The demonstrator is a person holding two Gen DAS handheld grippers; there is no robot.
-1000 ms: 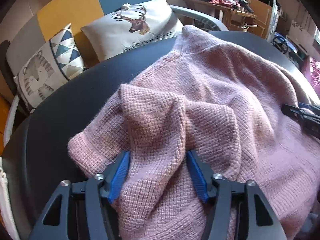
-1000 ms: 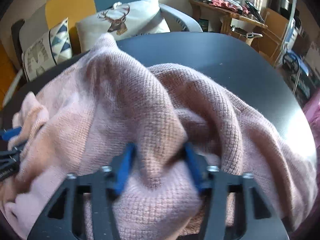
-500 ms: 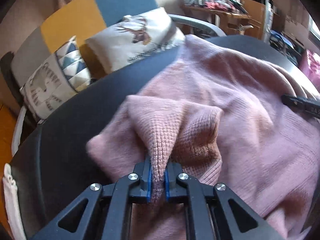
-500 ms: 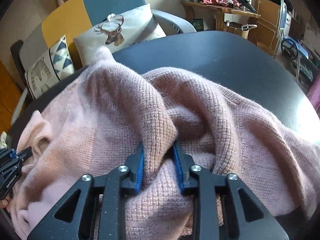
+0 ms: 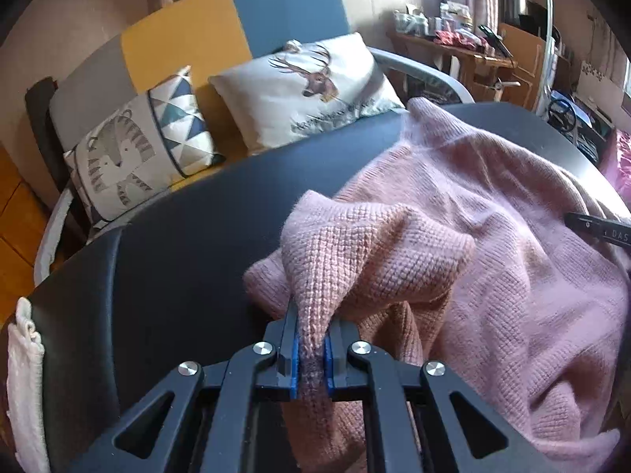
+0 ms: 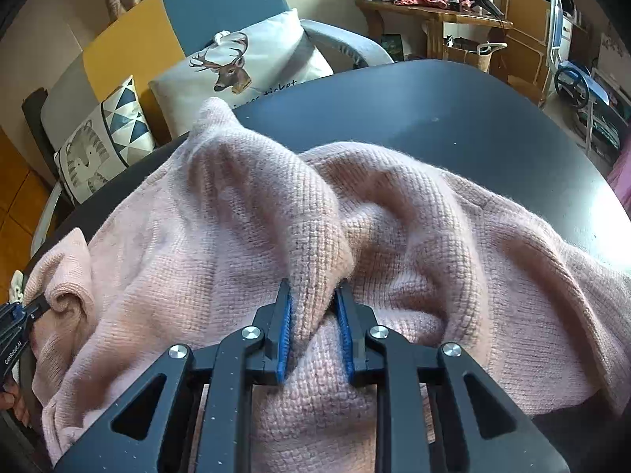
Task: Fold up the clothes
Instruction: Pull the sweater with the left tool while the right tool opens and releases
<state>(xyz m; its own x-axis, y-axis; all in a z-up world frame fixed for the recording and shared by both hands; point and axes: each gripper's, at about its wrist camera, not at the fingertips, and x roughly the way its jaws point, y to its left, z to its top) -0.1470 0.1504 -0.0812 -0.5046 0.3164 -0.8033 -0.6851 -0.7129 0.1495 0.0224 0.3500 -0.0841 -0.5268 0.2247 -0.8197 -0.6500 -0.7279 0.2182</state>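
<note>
A pink knitted sweater (image 5: 493,228) lies bunched on a dark round table (image 5: 177,276). My left gripper (image 5: 310,339) is shut on a pinched fold near the sweater's left edge and holds it raised off the table. In the right wrist view my right gripper (image 6: 314,323) is shut on another thick fold of the sweater (image 6: 434,244). The right gripper's tip shows at the right edge of the left wrist view (image 5: 599,228). The left gripper shows at the left edge of the right wrist view (image 6: 19,323).
A sofa with a tiger pillow (image 5: 130,157) and a deer pillow (image 5: 311,86) stands behind the table. A cluttered wooden shelf (image 6: 434,4) is at the back right. A white cloth (image 5: 23,374) hangs at the table's left edge.
Both grippers were open around sweater folds a second ago and have shut on them. Both have since lifted the sweater, the left fold rising more.
</note>
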